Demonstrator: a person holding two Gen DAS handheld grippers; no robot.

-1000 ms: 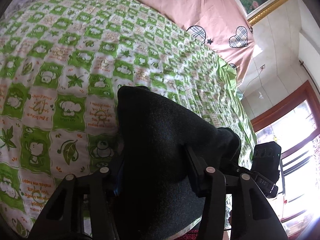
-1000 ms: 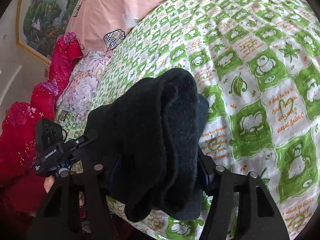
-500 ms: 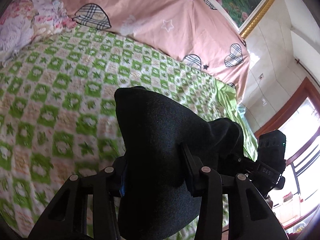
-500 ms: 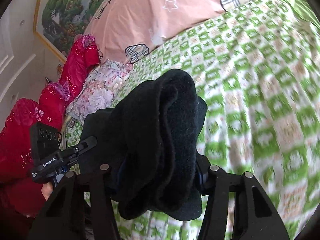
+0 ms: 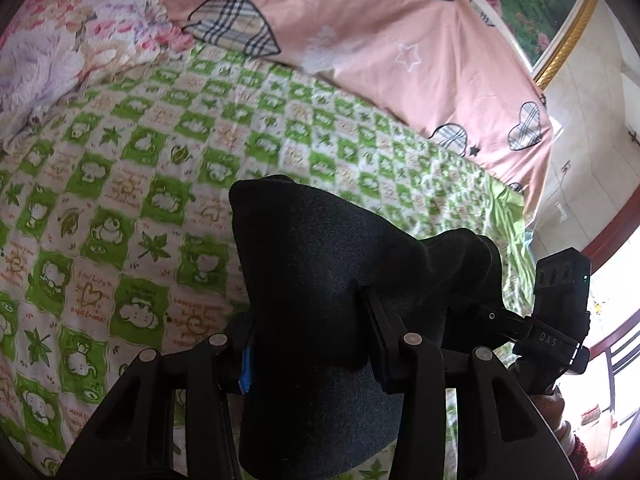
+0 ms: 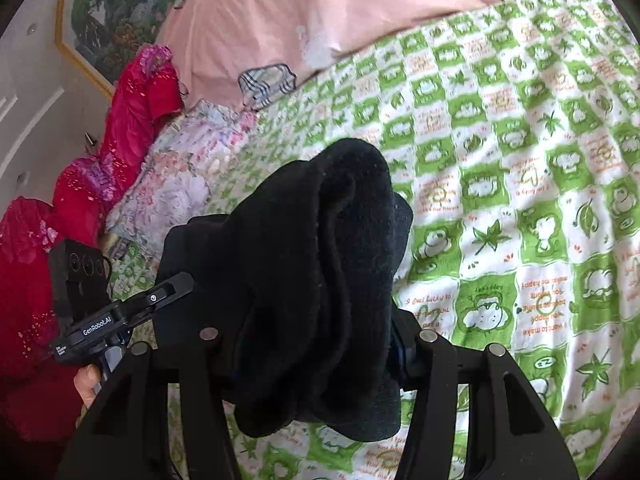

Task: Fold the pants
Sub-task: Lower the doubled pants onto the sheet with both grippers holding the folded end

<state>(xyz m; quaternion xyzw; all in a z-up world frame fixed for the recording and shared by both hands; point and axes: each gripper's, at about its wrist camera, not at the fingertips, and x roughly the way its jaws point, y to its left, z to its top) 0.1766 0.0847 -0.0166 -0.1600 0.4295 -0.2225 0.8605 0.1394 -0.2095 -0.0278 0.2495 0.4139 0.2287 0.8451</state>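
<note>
The black pants (image 5: pixel 320 280) hang bunched between both grippers, held above the bed. My left gripper (image 5: pixel 312 344) is shut on one end of the pants; the cloth covers its fingertips. My right gripper (image 6: pixel 316 340) is shut on the other end of the pants (image 6: pixel 320 240), folds draping over its jaws. Each gripper shows in the other's view: the right one at the left view's right edge (image 5: pixel 560 320), the left one at the right view's left (image 6: pixel 100 312).
The bed has a green and white checked sheet (image 5: pixel 120 200) (image 6: pixel 520 160). A pink quilt with plaid hearts (image 5: pixel 380 48) lies along the far side. A floral pillow (image 6: pixel 172 184) and red bedding (image 6: pixel 80 184) lie at one end. A framed painting (image 5: pixel 532 0) hangs above.
Both grippers have lifted and tilted up with the pants, then dipped slightly; the pink quilt and the pillow have come into view. The grip on the pants is unchanged.
</note>
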